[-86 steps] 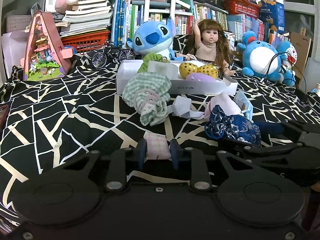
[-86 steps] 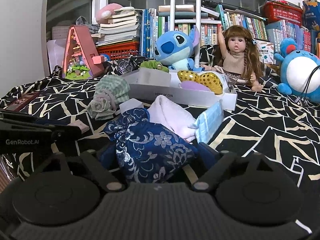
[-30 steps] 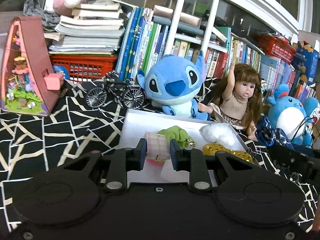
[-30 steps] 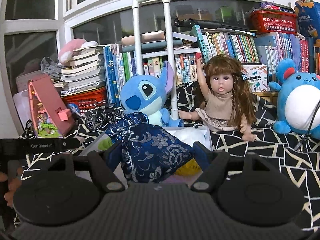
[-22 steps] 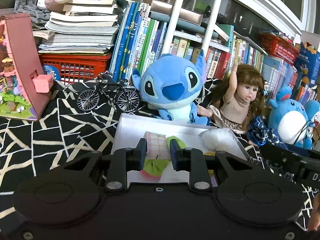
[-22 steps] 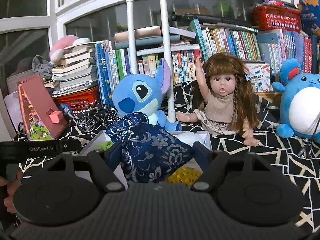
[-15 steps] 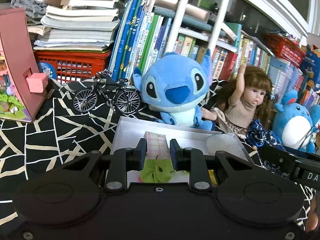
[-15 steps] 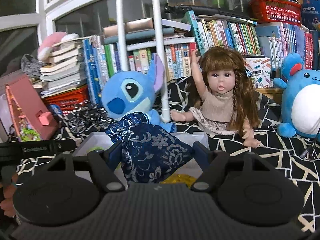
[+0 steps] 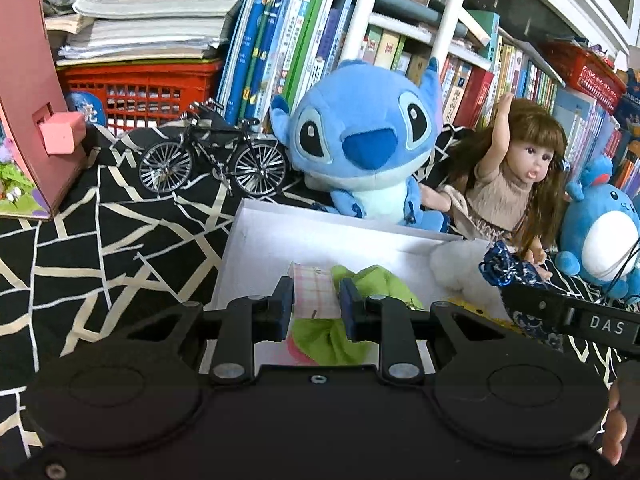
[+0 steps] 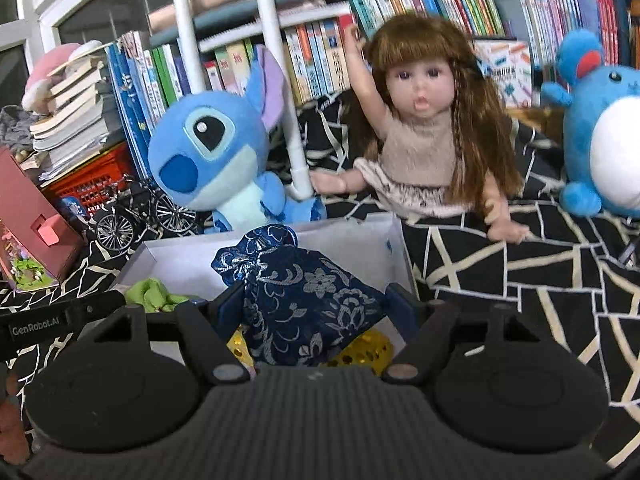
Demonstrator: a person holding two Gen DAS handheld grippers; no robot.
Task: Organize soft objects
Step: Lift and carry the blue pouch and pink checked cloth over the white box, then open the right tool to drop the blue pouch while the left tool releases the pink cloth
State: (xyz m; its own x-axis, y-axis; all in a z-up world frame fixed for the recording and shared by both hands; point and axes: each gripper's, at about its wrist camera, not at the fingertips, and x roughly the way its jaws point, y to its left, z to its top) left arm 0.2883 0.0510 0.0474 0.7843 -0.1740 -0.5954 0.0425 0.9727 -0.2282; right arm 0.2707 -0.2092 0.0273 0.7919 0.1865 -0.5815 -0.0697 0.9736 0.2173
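In the left wrist view, the left gripper (image 9: 316, 304) is holding the pink plaid cloth (image 9: 314, 294) between narrow fingers, now hanging over the white box (image 9: 280, 236) at frame centre instead of the bedspread. In the right wrist view, the right gripper (image 10: 314, 312) is gripping the blue brocade pouch (image 10: 304, 300) with fingers spread wide around it, likewise arrived above the box, so both drops look near.

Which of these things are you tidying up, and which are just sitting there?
Tidying:
pink checked cloth in the left gripper
blue flowered pouch in the right gripper
white box
green cloth inside it

Just sitting there:
blue plush toy
doll
toy bicycle
books
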